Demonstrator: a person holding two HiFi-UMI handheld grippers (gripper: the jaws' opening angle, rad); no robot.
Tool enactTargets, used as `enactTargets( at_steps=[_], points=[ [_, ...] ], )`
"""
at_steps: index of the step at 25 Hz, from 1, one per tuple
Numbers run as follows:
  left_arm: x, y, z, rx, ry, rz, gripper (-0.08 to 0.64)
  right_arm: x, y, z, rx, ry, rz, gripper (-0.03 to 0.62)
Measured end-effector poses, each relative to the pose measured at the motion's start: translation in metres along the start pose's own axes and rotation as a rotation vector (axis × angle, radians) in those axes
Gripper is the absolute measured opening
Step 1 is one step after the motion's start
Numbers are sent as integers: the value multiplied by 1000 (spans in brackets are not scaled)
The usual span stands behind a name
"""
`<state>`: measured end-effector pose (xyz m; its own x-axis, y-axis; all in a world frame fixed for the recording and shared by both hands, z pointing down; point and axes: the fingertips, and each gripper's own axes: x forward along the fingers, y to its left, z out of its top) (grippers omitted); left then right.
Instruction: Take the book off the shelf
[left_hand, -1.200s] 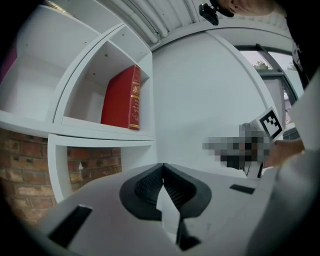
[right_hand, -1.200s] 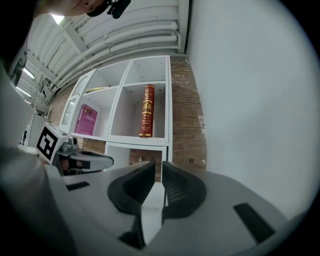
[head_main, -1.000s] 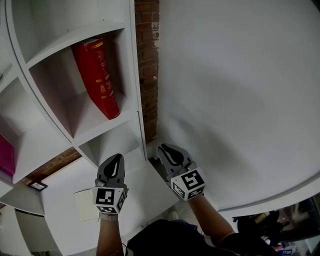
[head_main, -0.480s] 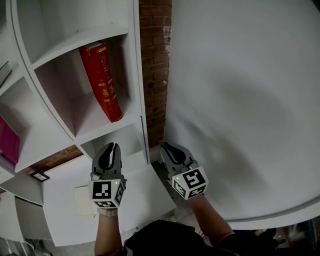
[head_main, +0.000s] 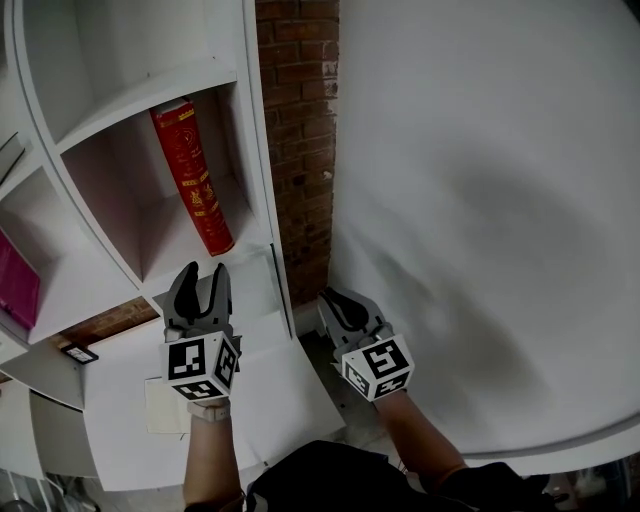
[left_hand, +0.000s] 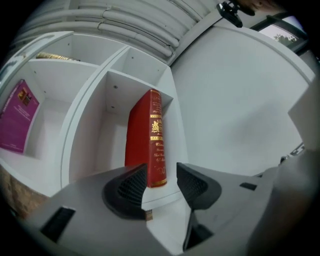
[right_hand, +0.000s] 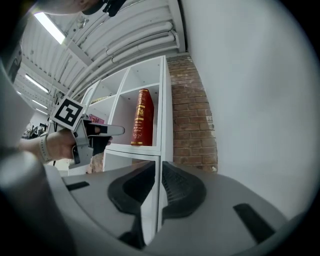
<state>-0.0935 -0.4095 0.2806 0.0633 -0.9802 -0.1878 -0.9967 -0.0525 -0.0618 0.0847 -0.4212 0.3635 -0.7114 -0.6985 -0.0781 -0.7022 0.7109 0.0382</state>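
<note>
Red book (head_main: 192, 180) still stands upright in the shelf's (head_main: 150, 92) right-hand compartment. Left gripper (head_main: 203, 272) has climbed toward it since 1 second ago, and its jaws, then together, are opening, nothing between them. Right gripper (head_main: 345, 302) stays low, jaws pressed together.

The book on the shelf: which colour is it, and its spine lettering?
The book is red with gold lettering, clearest in the left gripper view.

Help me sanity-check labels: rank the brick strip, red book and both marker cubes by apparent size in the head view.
1. brick strip
2. red book
3. left marker cube and right marker cube: look alike, unranked. Both sit nearer the camera, so real size is unsure.
</note>
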Motion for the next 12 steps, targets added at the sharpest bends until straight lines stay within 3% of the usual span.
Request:
enactTargets(
  at_steps=[12],
  points=[
    [47, 8, 25, 73, 16, 148, 291, 3, -24, 8, -7, -22, 42, 51]
  ],
)
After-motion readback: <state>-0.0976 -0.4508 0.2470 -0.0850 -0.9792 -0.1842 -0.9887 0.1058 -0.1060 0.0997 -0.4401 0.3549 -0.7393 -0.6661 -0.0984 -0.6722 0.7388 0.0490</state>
